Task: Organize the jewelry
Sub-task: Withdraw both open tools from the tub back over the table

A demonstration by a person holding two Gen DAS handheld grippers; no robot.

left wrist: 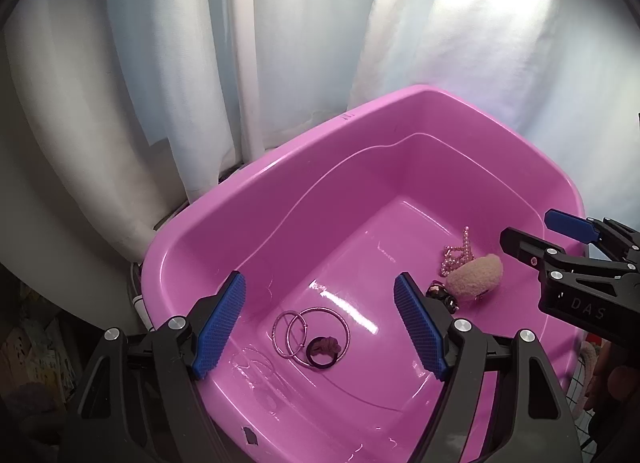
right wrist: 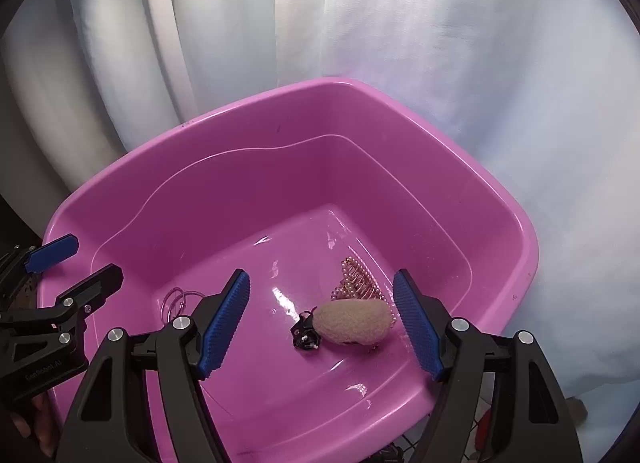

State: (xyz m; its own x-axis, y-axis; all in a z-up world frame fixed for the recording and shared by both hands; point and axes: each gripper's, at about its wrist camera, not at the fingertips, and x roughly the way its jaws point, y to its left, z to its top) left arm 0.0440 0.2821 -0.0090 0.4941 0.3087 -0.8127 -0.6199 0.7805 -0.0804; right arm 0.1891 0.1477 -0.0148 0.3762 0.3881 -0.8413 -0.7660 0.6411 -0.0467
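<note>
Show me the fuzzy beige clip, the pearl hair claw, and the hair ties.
fuzzy beige clip (right wrist: 352, 321), right wrist view, middle of its body
pearl hair claw (right wrist: 356, 283), right wrist view, its teeth
hair ties (left wrist: 320, 313), left wrist view, large ring's top

**Pink tub: contents**

Pink plastic tub (left wrist: 280, 199) carries everything; whatever it stands on isn't visible. On the tub floor: thin pink hoops (left wrist: 310, 329) overlapping, a dark scrunchie (left wrist: 324, 347) inside the larger hoop. Away from the hoops, toward the opposite wall: fuzzy beige oval clip (right wrist: 352, 321), pearl-beaded claw clip (right wrist: 356, 277) touching it, small black piece (right wrist: 305, 333) against its other end.
</note>
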